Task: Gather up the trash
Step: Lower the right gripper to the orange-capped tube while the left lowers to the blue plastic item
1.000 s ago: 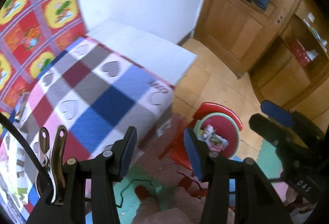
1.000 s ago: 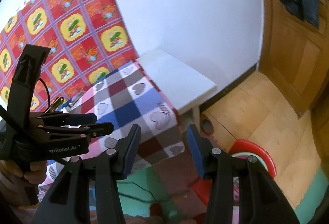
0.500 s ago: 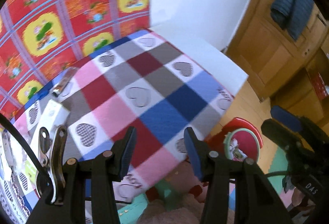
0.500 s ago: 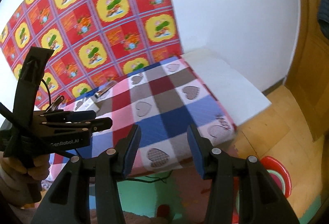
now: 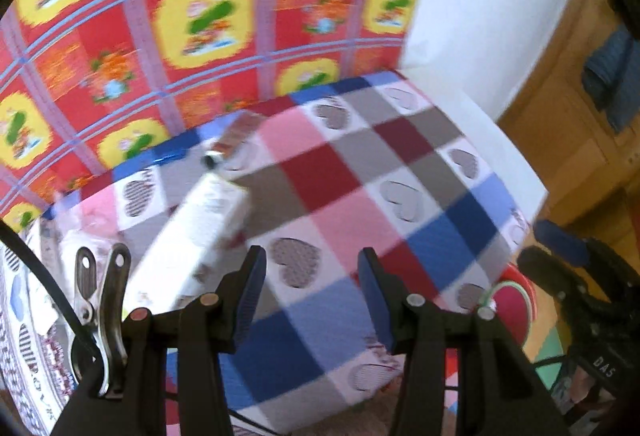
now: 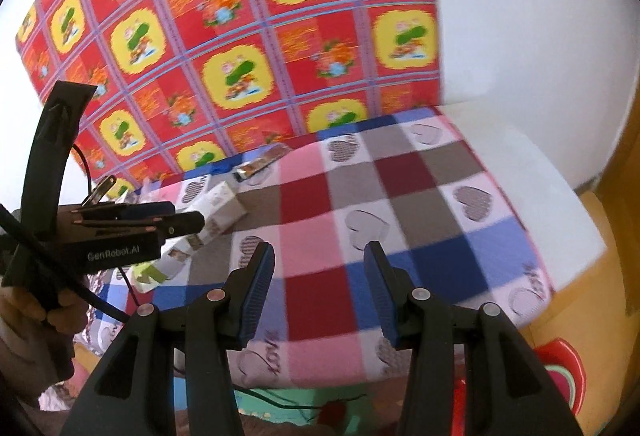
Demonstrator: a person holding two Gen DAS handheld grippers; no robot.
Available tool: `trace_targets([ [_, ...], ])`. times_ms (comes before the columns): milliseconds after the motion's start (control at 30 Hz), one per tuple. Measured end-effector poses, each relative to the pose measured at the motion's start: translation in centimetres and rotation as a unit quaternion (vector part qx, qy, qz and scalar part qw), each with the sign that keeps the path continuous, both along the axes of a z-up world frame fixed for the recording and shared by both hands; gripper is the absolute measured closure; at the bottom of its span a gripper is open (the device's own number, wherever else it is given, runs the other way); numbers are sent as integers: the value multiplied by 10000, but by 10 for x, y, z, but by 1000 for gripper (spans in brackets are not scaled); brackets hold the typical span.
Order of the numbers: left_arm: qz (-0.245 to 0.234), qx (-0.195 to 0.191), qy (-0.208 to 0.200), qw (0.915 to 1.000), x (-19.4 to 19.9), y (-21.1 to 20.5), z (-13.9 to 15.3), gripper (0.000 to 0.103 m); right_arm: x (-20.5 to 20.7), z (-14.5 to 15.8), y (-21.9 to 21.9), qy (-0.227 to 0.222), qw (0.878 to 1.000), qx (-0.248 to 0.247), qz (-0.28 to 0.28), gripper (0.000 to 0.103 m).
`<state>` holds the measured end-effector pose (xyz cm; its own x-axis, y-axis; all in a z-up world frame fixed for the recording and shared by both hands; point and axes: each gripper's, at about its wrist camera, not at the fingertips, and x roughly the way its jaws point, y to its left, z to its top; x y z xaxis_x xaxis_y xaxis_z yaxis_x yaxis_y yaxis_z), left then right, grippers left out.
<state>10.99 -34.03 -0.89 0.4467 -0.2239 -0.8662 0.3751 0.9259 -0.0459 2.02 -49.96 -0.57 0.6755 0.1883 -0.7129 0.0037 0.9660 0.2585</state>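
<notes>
A long white carton (image 5: 192, 232) (image 6: 208, 224) lies on the checked heart-pattern tablecloth (image 5: 360, 188) (image 6: 360, 196), left of centre. Behind it, near the wall, rests a small brown wrapper (image 5: 236, 136) (image 6: 260, 162). My left gripper (image 5: 310, 276) hovers open over the cloth, just right of the carton, with nothing between its fingers. My right gripper (image 6: 318, 268) also stands open and empty above the cloth. In the right wrist view the left gripper (image 6: 188, 216) shows from the side, over the carton, held by a hand (image 6: 28, 320). A red bin (image 5: 516, 300) (image 6: 564, 368) stands on the floor past the table's right edge.
A red and yellow patterned sheet (image 5: 200, 16) covers the wall behind the table. A white board (image 6: 540, 188) sticks out under the cloth on the right. Wooden doors (image 5: 580, 116) with a hanging blue garment (image 5: 612, 72) are at far right. More papers (image 5: 28, 296) lie at the left.
Both grippers swung left from the floor and red bin to above the table. The carton and wrapper came into view and drew nearer. The jaws kept the same gap.
</notes>
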Motion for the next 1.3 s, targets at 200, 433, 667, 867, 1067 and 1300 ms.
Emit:
trace_targets([
  [200,641,64,-44,9979,27,43,1,53,38,-4,25,23,9986,-13,520,55],
  [433,1295,56,-43,9916,58,70,2,53,84,-13,46,48,9926,-18,1211,55],
  [667,1689,73,-61,9856,89,76,-1,53,131,-19,54,98,9858,115,1675,55],
  [867,1897,63,61,9818,120,80,-16,52,160,-33,55,199,9806,225,1936,55],
  [1067,1993,-146,365,9792,156,85,-47,46,183,-52,53,315,9754,285,2162,55],
  [1300,2152,3,389,9758,187,89,-79,35,206,-75,49,505,9720,427,2255,55],
])
